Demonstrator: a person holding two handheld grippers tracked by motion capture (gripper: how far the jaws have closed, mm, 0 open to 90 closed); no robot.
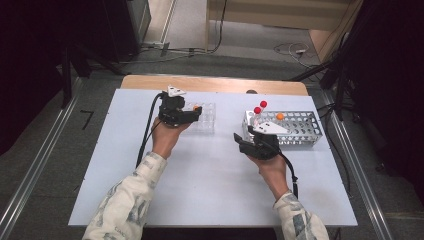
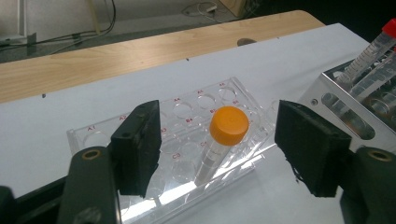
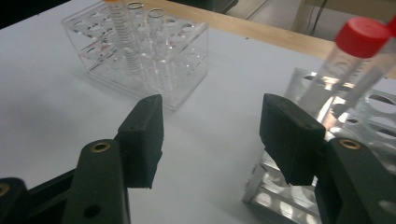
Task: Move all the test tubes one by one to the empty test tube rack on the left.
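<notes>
On the white table (image 1: 210, 190), the clear rack (image 2: 116, 133) at far left holds the orange-capped tube (image 2: 219, 149), upright. It is light, slick, brittle plastic; grip just under the cap. Left gripper (image 2: 219, 154) open around it, untouching; right gripper (image 3: 210, 140) open, empty.

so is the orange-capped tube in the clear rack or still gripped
In the rack: the orange-capped tube stands in the clear rack, left gripper open, pads clear of it.
</notes>
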